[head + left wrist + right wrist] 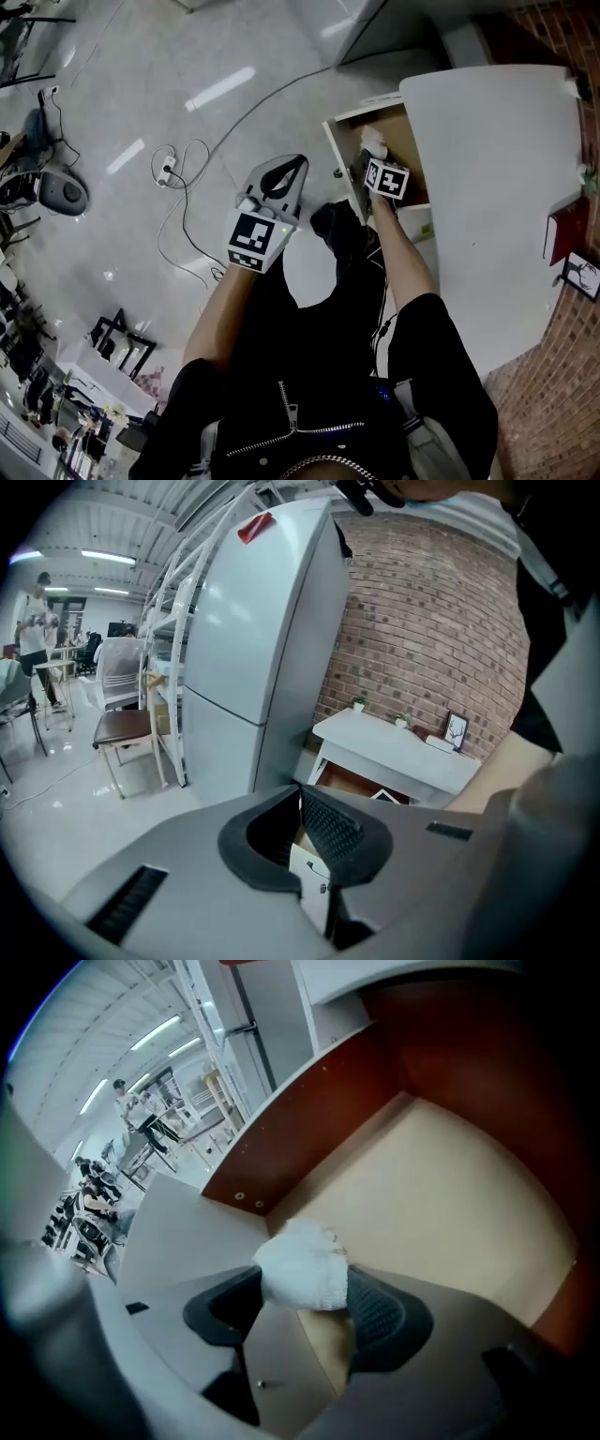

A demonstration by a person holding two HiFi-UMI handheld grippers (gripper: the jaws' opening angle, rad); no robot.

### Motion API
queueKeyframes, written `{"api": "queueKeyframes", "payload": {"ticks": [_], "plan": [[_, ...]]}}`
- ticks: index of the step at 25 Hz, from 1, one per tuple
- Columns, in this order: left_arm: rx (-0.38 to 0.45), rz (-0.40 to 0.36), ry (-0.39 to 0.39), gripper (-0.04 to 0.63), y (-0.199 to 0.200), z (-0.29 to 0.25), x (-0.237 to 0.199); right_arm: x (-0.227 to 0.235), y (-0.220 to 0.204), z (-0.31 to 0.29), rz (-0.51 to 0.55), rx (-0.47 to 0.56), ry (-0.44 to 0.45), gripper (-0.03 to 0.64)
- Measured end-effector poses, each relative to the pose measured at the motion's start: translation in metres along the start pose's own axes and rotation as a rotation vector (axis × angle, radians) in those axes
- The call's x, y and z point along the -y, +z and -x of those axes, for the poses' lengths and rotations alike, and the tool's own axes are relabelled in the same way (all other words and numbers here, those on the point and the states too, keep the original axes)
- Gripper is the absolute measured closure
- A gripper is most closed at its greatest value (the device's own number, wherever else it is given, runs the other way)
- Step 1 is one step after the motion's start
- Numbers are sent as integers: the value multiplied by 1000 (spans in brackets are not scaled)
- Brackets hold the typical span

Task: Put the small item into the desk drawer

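Head view alone shows the pale, shiny floor [141,84] spreading left of the open drawer [401,139]. It also shows the white surface [497,187] lying over and to the right of that drawer. The left gripper view alone shows a tall white fridge [262,639] standing left of the drawer and a brick wall [431,639] behind it. The right gripper view looks into the drawer itself, with its tan bottom and reddish-brown walls.

The right claw [372,152] reaches inside the drawer, clenched on the small white wad [300,1269]. The wad sits between the pads, close to one drawer wall, and whether it touches the bottom cannot be told. The left claw [292,167] hangs over the floor just left of the drawer's front, its tips closed together on nothing.

Loose cables [183,187] lie on the floor farther left of the drawer. A small picture frame [583,275] stands on the surface well right of the drawer. Beyond the wad, the drawer's bottom gives open room up to the far wall.
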State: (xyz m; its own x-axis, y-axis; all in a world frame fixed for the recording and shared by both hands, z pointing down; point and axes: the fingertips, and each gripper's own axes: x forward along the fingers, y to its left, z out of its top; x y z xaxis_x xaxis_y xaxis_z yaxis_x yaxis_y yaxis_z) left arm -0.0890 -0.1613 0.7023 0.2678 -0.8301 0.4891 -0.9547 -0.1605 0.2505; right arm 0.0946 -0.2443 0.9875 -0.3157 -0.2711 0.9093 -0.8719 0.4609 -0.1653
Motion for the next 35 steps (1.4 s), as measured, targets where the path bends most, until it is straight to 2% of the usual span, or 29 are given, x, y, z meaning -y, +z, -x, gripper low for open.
{"api": "queueKeyframes", "payload": {"ticks": [7, 14, 16, 18, 20, 22, 23, 28, 35], "plan": [[-13, 31, 33, 572, -7, 6, -15, 1, -14, -20, -34, -100, 34, 319], [-28, 29, 8, 572, 1, 11, -7, -5, -15, 1, -35, -112, 43, 314], [-25, 23, -4, 572, 11, 15, -4, -8, -11, 16, -37, -89, 37, 335], [-21, 15, -18, 572, 22, 20, 1, -12, -5, 37, -9, -55, 23, 417], [-13, 6, -34, 572, 34, 25, 7, -21, 1, 58, 71, -18, 14, 481], [-2, -9, -51, 572, 47, 29, 12, -31, 7, 78, 154, 14, 11, 577], [3, -18, -60, 572, 54, 30, 15, -36, 10, 87, 180, 23, 10, 596], [14, -57, -99, 572, 80, 45, 28, -65, 19, 141, 247, 80, 23, 611], [47, -148, -165, 572, 119, 61, 43, -92, 73, 236, 259, 310, 19, 611]]}}
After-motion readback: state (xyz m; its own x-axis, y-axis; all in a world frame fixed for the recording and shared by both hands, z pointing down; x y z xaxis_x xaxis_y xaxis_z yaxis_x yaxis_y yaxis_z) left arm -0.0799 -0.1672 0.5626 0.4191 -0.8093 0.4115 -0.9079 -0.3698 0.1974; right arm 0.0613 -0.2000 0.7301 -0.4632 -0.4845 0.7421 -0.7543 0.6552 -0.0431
